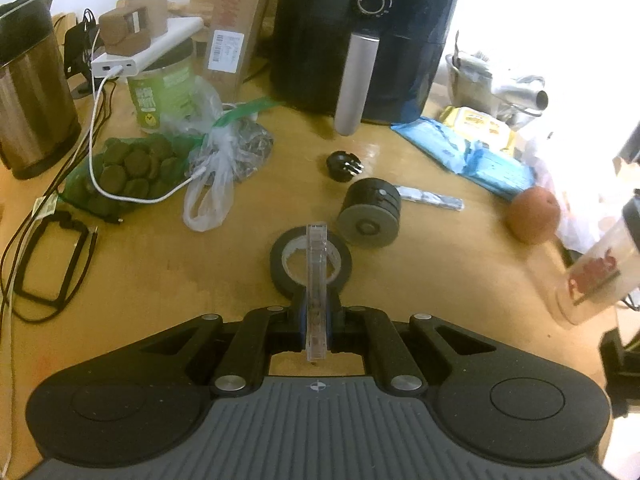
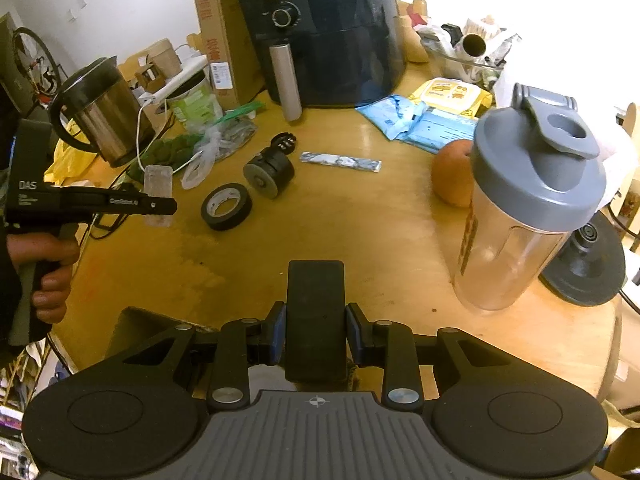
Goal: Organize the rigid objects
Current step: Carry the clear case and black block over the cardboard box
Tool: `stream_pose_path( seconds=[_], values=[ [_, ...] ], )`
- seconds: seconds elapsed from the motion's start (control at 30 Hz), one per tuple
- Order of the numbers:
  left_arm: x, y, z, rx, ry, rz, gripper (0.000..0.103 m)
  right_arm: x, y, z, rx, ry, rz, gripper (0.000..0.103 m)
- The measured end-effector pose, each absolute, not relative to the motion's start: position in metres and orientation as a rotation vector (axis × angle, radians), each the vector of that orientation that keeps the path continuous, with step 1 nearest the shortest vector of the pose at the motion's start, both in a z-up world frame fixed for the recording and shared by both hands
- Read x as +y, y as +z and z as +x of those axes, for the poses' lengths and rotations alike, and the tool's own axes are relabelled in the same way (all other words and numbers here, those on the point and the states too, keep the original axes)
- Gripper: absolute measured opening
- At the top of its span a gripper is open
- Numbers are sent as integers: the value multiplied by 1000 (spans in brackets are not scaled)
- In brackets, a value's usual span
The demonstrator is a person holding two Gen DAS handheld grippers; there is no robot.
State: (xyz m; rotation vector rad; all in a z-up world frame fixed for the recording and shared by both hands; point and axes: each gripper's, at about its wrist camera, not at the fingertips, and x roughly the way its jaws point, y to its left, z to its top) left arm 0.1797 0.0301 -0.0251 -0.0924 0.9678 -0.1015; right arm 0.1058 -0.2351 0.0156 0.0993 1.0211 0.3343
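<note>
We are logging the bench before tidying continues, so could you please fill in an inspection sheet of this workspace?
Surface: wooden table, stained near its middle.
Job's things: black tape roll lying flat; black cylinder on its side; clear flat case; black rectangular block.
Clutter: air fryer, kettle, shaker bottle, orange, snack bags, wipes packs.
Grippers: left gripper shut on the case; right gripper shut on the block.
Cables: white cable trailing from a power bank.
Surroundings: bicycle wheel by the wall.

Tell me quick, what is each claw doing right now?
Left claw: shut on a thin clear plastic case, lifted off the table.
Right claw: shut on a flat black rectangular block.
</note>
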Motion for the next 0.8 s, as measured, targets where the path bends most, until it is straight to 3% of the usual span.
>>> stream_pose_path(
  seconds=[0.8],
  values=[
    [21, 7, 94, 1110, -211, -155, 9, -222, 19, 77, 1022, 388, 112, 34]
  ],
)
